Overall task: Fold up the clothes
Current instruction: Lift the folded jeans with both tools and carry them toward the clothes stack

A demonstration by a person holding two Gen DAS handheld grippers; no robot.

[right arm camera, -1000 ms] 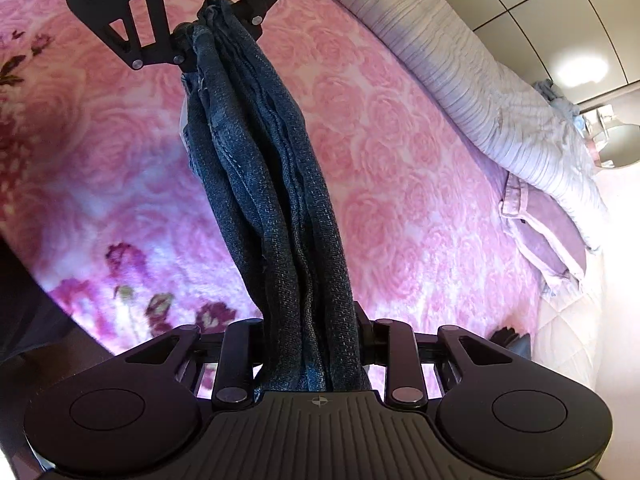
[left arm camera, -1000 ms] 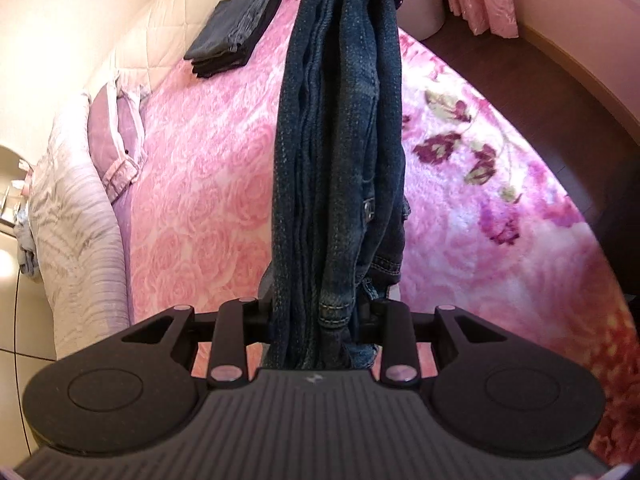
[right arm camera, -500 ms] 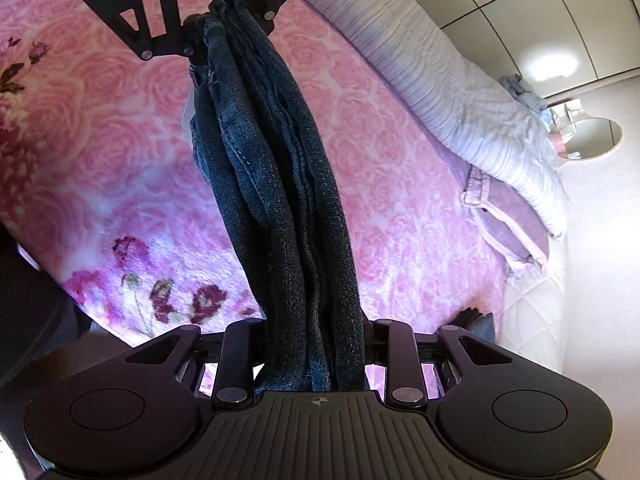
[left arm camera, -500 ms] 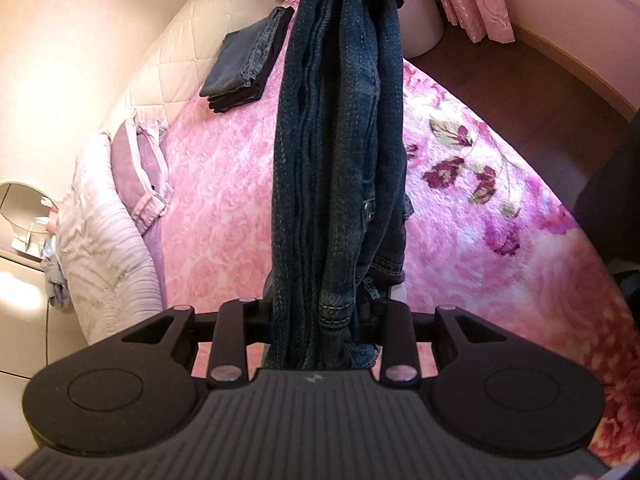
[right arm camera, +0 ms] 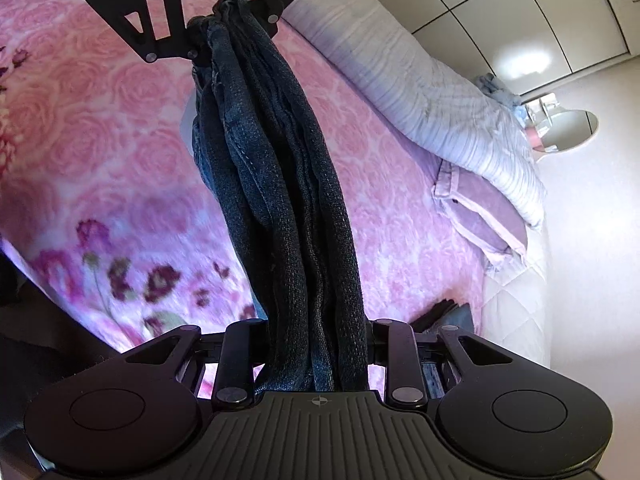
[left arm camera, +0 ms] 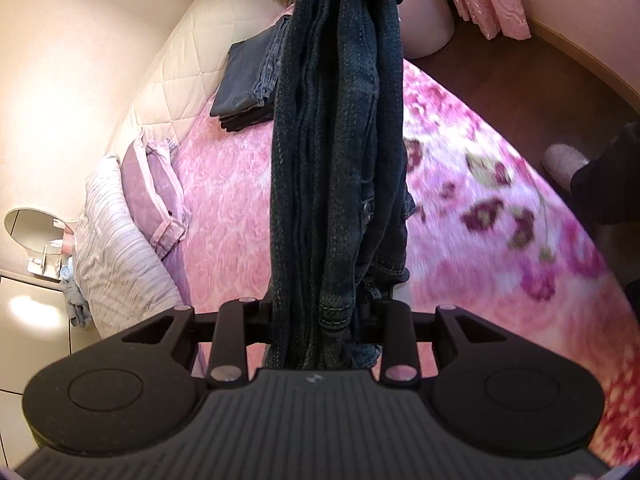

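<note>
Dark denim fills our view: we hold the jeans (left arm camera: 336,168) bunched and stretched between our two grippers, above the pink bedspread (left arm camera: 224,208). Our left gripper (left arm camera: 316,320) is clenched on one end, our right gripper (right arm camera: 316,340) on the other, so the long axis runs straight from one to the other. Beyond, near the bedspread's far edge, lies a folded dark stack (left arm camera: 248,80).

Pink floral bed (left arm camera: 224,208), cream walls (left arm camera: 80,60)
</note>
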